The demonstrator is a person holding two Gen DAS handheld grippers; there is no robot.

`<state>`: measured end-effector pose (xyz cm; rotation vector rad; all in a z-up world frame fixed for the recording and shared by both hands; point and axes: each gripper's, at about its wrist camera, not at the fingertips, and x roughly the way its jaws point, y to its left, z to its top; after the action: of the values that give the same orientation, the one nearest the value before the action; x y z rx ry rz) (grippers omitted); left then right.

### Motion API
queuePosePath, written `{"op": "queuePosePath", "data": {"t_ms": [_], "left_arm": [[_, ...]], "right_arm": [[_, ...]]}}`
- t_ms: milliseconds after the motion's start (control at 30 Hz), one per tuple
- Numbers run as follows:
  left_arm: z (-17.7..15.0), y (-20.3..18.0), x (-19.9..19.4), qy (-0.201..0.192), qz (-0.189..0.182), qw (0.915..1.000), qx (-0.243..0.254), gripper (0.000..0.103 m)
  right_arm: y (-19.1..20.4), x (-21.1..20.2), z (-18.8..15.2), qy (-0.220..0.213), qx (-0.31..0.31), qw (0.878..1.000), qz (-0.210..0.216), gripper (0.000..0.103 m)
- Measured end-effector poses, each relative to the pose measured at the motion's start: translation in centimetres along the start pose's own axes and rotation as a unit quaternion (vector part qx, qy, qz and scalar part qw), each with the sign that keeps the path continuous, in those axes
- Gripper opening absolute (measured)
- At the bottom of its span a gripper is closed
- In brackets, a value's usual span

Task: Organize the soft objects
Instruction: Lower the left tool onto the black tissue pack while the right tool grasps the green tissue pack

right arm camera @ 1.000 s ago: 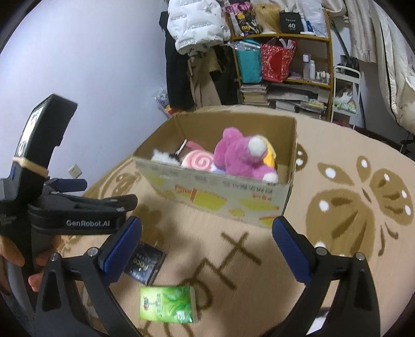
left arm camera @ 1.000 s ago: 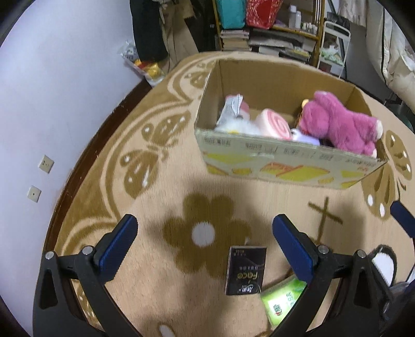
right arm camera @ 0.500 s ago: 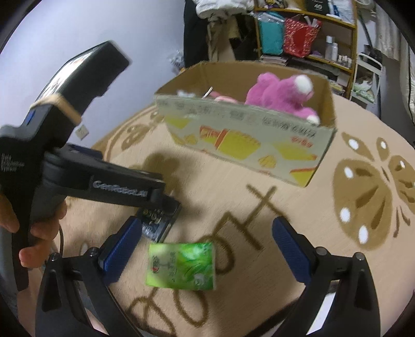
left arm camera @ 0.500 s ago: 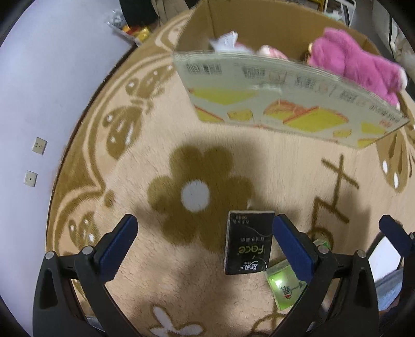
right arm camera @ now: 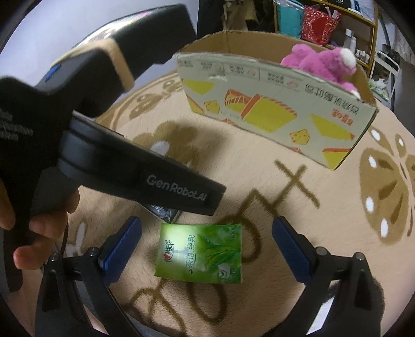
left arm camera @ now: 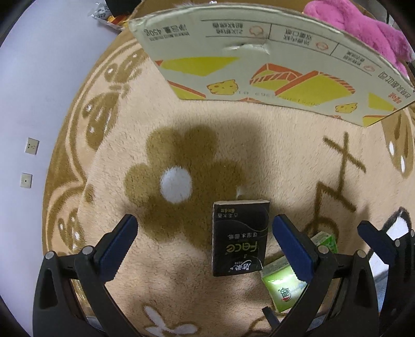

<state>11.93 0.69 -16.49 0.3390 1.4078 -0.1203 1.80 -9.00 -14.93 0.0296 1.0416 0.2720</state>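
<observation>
Across the floor spreads a round beige rug (left arm camera: 197,285) woven with brown flowers and butterflies, its left edge running close along a pale wall (left arm camera: 31,77) that carries two small sockets. Behind the rug, in the right wrist view, a wooden shelf (right arm camera: 345,23) crowded with bags and bottles stands against the far side of the room. Toward the rug's far edge sits an open cardboard box (left arm camera: 259,67) printed with yellow and orange shapes, and a pink plush toy (right arm camera: 321,64) lies inside at its right end, rising above the rim. Nearer the rug's middle a black tissue pack (left arm camera: 240,238) lies flat beside the brown flower, and a green tissue pack (right arm camera: 201,252) lies just beside it to the right. The left gripper (left arm camera: 205,246) hangs with its jaws spread wide on either side of the black pack, grasping nothing. The right gripper (right arm camera: 206,248) is likewise released, jaws wide apart around the green pack without touching it.
</observation>
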Motion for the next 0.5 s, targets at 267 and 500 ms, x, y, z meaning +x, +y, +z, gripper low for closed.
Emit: {"op": "queuePosePath", "data": {"t_ms": [267, 500], "left_arm": [[0.3, -0.5, 0.6, 0.002, 0.007, 1.0000, 0.004, 0.103], [0.2, -0.9, 0.8, 0.003, 0.012, 0.9999, 0.009, 0.103]], "right_arm": [[0.4, 1.2, -0.3, 0.015, -0.007, 1.000, -0.013, 0.103], [0.6, 2.3, -0.7, 0.036, -0.007, 0.999, -0.020, 0.103]]}}
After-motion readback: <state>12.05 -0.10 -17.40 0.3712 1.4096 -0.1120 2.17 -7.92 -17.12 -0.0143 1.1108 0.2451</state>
